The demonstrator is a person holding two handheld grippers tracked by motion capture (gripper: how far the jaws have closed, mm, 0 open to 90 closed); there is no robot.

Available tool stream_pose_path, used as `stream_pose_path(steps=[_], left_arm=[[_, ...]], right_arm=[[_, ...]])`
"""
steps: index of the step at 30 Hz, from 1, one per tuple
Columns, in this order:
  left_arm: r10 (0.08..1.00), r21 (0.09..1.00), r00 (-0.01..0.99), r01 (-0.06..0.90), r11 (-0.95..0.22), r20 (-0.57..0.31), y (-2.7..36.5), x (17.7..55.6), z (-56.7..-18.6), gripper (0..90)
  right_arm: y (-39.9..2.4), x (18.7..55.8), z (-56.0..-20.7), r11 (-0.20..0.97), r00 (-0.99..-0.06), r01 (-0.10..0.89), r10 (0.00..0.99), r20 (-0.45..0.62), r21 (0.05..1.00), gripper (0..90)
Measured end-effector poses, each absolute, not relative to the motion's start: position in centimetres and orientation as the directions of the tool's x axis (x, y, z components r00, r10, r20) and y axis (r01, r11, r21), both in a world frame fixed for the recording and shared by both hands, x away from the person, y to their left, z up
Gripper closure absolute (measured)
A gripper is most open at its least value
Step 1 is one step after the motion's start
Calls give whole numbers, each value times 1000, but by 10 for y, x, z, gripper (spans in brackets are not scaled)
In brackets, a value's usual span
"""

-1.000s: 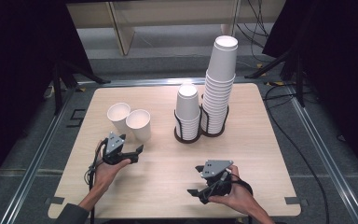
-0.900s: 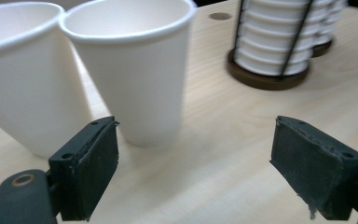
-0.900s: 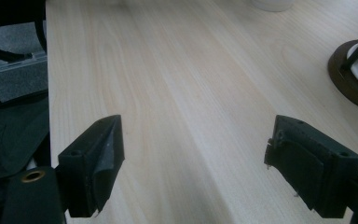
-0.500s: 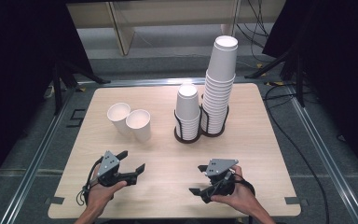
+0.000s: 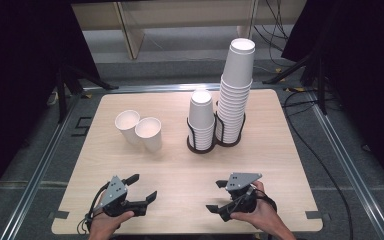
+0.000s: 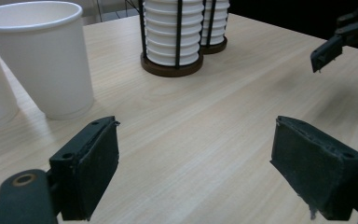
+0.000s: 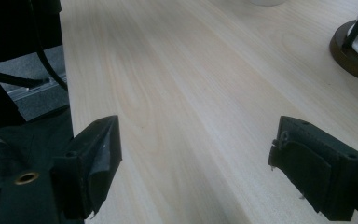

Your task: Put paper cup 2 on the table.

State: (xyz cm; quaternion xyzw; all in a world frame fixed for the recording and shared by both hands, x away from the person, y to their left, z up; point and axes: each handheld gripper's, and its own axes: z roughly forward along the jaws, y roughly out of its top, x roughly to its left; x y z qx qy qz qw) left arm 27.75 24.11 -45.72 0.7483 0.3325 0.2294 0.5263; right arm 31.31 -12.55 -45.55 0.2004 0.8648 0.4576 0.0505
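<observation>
Pale wooden table (image 5: pixel 180 200) carried two loose cups (image 5: pixel 141 128) standing upright at its far left, beside the racked stacks (image 5: pixel 220 125). You held the left gripper (image 5: pixel 142 187) and right gripper (image 5: pixel 219 196) near the front edge, jaws spread and empty, presumably resting between picks.

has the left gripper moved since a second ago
Yes. In the high view the left gripper has pulled back toward the near table edge, away from the two loose cups, which stand where they were. Its jaws are open and empty.
</observation>
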Motion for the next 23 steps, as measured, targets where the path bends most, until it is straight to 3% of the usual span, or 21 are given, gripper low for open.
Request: stream_pose_path(steps=[13,23], left_arm=[[703,919,711,259,-296,25,228,259,-460,145],[709,919,705,275,-281,6,228,260,-461,146]], right_arm=[[-129,302,-462,518,-919,321,371,129,793,158],[-134,302,-466,528,-911,343,389,138,776,157]])
